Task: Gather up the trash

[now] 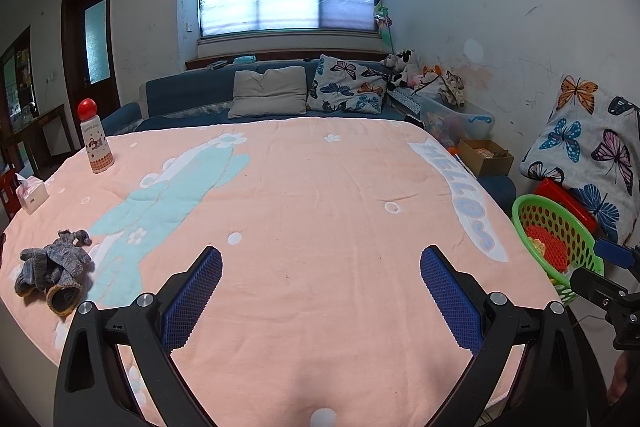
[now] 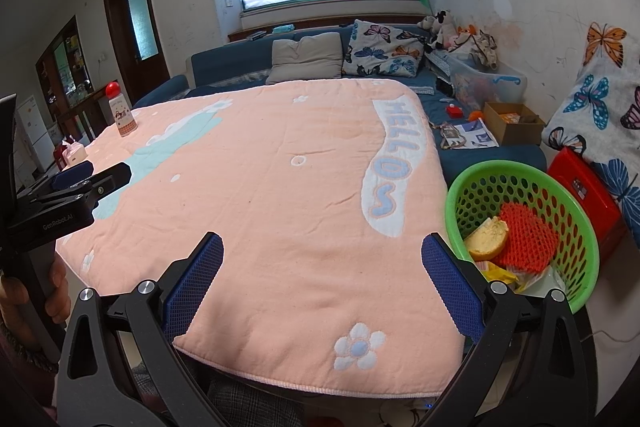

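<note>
Left gripper point(image 1: 321, 265): my blue-padded jaws stand wide apart, empty, over the near part of the pink quilted blanket point(image 1: 320, 187).
Right gripper point(image 2: 322, 253): my jaws are spread wide, holding nothing, above the blanket's near right corner.
Trash: a piece of yellow bread point(image 2: 487, 237), orange foam netting point(image 2: 528, 237) and wrappers lie inside the round green perforated plastic basket point(image 2: 460, 195), just beside the blanket's right edge.
Other items: a grey knitted glove pair point(image 1: 52, 269) lies near left; a red-capped white bottle point(image 1: 95, 137) stands upright far left; a pink tissue box point(image 1: 32, 193) sits at the left edge.
</note>
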Tool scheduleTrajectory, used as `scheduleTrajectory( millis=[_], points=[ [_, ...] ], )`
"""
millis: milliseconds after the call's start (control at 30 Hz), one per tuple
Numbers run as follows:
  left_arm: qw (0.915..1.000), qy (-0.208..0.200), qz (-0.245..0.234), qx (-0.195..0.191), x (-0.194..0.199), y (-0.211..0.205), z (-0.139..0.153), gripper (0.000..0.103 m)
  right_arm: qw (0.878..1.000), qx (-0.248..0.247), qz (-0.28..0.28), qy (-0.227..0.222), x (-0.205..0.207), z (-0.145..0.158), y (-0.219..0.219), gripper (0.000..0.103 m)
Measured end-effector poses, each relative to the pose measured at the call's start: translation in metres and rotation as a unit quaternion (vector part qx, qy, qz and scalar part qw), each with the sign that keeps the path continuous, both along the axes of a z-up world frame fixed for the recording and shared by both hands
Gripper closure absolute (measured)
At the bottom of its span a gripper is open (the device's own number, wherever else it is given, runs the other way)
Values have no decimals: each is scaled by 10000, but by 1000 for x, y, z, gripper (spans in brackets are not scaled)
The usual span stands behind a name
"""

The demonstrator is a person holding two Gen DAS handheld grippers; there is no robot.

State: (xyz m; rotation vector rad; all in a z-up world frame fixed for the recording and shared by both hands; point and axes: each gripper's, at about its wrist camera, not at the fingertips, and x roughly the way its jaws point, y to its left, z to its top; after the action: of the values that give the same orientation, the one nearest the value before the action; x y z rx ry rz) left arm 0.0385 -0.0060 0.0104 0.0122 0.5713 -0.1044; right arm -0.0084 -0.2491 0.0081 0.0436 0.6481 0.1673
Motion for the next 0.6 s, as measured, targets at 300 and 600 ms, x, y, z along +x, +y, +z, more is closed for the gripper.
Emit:
scheduleTrajectory(
  millis=[300, 600],
  points=[
    [10000, -1, -1, 23, 1, 2, 1, 7, 10000, 12, 16, 3, 1, 1, 1, 5],
    [9998, -148, 70, 150, 2, 5, 3, 7, 10000, 23, 34, 6, 2, 1, 2, 5]
  ],
)
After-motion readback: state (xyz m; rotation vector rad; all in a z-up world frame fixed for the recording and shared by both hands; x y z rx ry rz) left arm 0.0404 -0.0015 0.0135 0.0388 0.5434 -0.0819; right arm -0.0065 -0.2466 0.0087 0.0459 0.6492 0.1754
